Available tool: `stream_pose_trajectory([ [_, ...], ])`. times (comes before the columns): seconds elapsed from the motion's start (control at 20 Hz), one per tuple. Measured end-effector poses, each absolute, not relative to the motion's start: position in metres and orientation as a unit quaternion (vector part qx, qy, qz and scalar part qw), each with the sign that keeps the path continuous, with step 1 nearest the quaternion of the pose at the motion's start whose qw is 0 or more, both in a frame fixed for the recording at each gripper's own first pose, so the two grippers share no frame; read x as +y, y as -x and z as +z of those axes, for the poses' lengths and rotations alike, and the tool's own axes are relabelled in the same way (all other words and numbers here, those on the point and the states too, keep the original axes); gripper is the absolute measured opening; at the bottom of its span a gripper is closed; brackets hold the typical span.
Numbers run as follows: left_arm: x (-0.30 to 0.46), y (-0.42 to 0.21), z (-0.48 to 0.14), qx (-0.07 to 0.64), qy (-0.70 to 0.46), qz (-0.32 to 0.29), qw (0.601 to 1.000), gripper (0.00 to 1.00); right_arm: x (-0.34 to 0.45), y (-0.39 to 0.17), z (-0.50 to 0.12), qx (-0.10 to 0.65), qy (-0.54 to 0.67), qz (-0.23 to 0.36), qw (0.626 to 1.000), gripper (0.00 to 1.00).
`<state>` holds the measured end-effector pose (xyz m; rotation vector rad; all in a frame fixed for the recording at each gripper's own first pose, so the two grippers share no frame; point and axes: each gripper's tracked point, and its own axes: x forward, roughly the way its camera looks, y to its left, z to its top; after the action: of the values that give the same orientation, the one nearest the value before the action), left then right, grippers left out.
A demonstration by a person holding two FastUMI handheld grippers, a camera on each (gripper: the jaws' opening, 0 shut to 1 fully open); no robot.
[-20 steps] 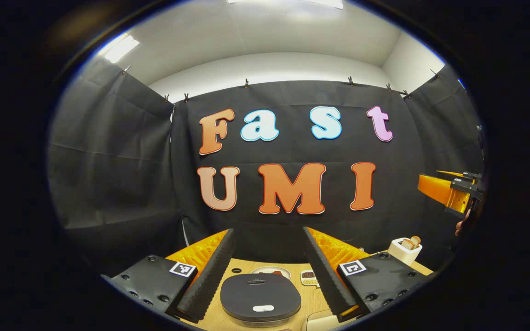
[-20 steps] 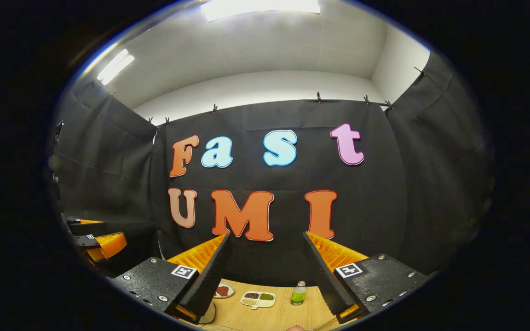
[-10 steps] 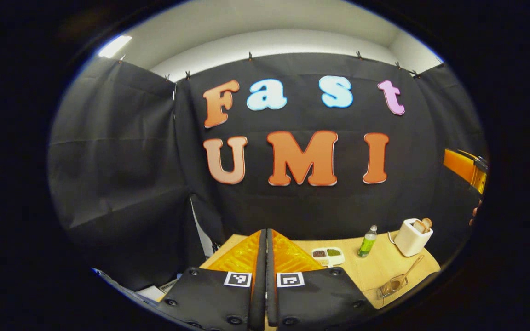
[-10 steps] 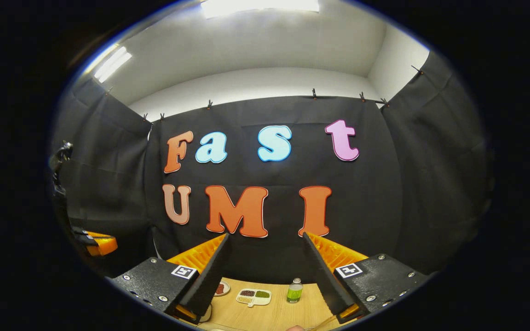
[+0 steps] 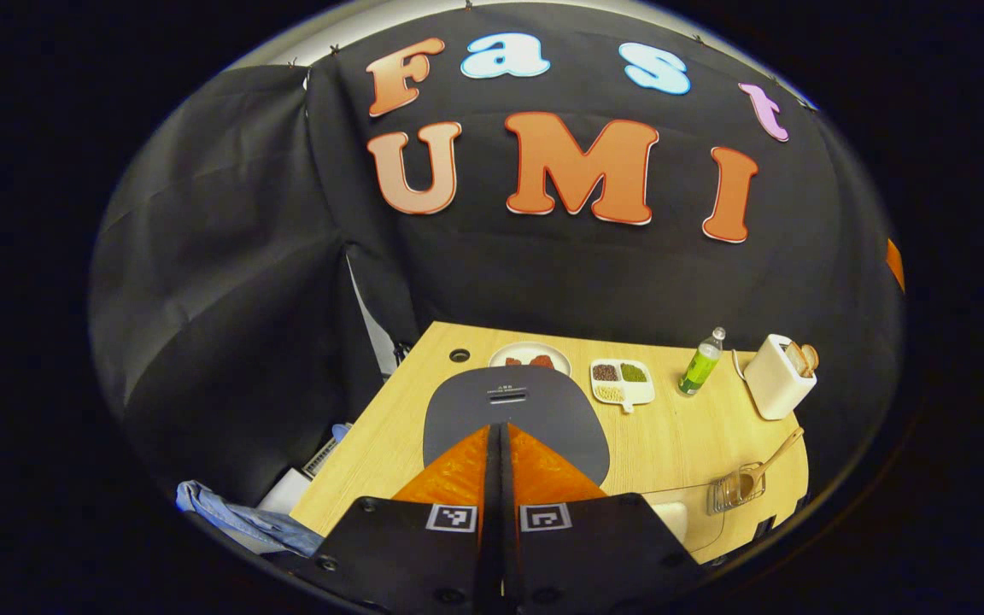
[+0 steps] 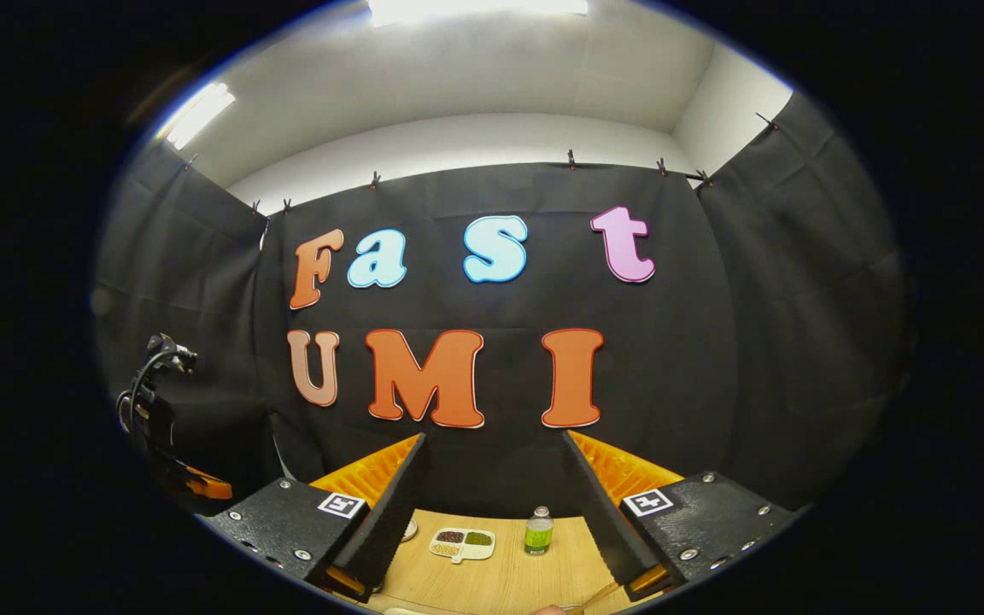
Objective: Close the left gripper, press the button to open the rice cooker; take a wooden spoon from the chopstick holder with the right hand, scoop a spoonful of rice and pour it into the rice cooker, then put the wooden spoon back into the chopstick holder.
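Tilted down, left gripper (image 5: pixel 497 444) jaws together over dark grey, lid-down rice cooker (image 5: pixel 516 410).

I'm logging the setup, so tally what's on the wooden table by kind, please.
Appliances: 2, the rice cooker and the toaster.
Dishes of food: 2, the round plate and the divided dish.
Bottles: 1, the green bottle.
Utensil sets: 1, the chopstick holder with the wooden spoon.
Total: 6.

One cooker (image 5: pixel 516 418), one plate (image 5: pixel 530 354), one tray (image 5: pixel 622 380), one bottle (image 5: pixel 700 364), one toaster (image 5: pixel 778 377), one holder (image 5: pixel 735 490), one spoon (image 5: pixel 770 462), two grippers (image 5: pixel 497 444) (image 6: pixel 492 495)
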<state>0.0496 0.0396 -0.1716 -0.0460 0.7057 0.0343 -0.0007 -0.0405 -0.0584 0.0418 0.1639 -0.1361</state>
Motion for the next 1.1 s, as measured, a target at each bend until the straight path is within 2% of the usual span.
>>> stream_pose_trajectory([
  [0.1, 0.039, -0.058, -0.181, 0.372, 0.037, 0.009, 0.928, 0.05, -0.043, 0.003, -0.064, 0.087, -0.020, -0.070, 0.994, 0.96],
  [0.15, 0.038, -0.062, -0.187, 0.388, 0.051, 0.002, 0.920, 0.05, -0.046, 0.005, -0.067, 0.090, -0.017, -0.072, 0.993, 0.94],
  [0.25, 0.035, -0.066, -0.200, 0.421, 0.071, -0.007, 0.904, 0.05, -0.054, 0.008, -0.073, 0.098, -0.008, -0.080, 0.992, 0.96],
  [0.35, 0.033, -0.067, -0.221, 0.459, 0.086, -0.012, 0.884, 0.05, -0.063, 0.012, -0.079, 0.105, -0.002, -0.090, 0.990, 0.94],
  [0.4, 0.024, -0.066, -0.230, 0.479, 0.103, -0.023, 0.871, 0.00, -0.066, 0.015, -0.083, 0.108, -0.002, -0.093, 0.990, 0.94],
  [0.45, 0.016, -0.063, -0.237, 0.502, 0.118, -0.029, 0.856, 0.00, -0.069, 0.017, -0.087, 0.111, -0.003, -0.097, 0.989, 0.94],
  [0.5, 0.011, -0.059, -0.248, 0.524, 0.125, -0.033, 0.842, 0.05, -0.074, 0.020, -0.090, 0.115, -0.005, -0.102, 0.988, 0.94],
  [0.55, 0.006, -0.057, -0.258, 0.541, 0.128, -0.037, 0.831, 0.00, -0.077, 0.022, -0.093, 0.119, -0.006, -0.106, 0.987, 0.94],
  [0.6, 0.005, -0.057, -0.270, 0.555, 0.127, -0.038, 0.821, 0.05, -0.081, 0.024, -0.096, 0.123, -0.006, -0.111, 0.986, 0.96],
  [0.75, -0.001, -0.054, -0.289, 0.588, 0.128, -0.039, 0.798, 0.01, -0.094, 0.034, -0.109, 0.137, -0.009, -0.129, 0.982, 0.94],
  [0.8, -0.001, -0.052, -0.295, 0.597, 0.129, -0.037, 0.791, 0.05, -0.097, 0.037, -0.114, 0.143, -0.011, -0.134, 0.981, 0.94],
  [0.9, 0.000, -0.052, -0.307, 0.611, 0.130, -0.028, 0.780, 0.01, -0.101, 0.042, -0.121, 0.152, -0.016, -0.140, 0.978, 0.97],
  [0.95, 0.001, -0.052, -0.312, 0.618, 0.131, -0.022, 0.775, 0.05, -0.101, 0.044, -0.125, 0.156, -0.018, -0.141, 0.977, 0.97],
  [1.05, 0.001, -0.053, -0.314, 0.619, 0.140, -0.014, 0.772, 0.01, -0.102, 0.048, -0.130, 0.161, -0.017, -0.145, 0.976, 0.97],
  [1.1, 0.001, -0.052, -0.316, 0.625, 0.138, -0.016, 0.768, 0.05, -0.103, 0.049, -0.132, 0.162, -0.017, -0.146, 0.976, 0.95],
])
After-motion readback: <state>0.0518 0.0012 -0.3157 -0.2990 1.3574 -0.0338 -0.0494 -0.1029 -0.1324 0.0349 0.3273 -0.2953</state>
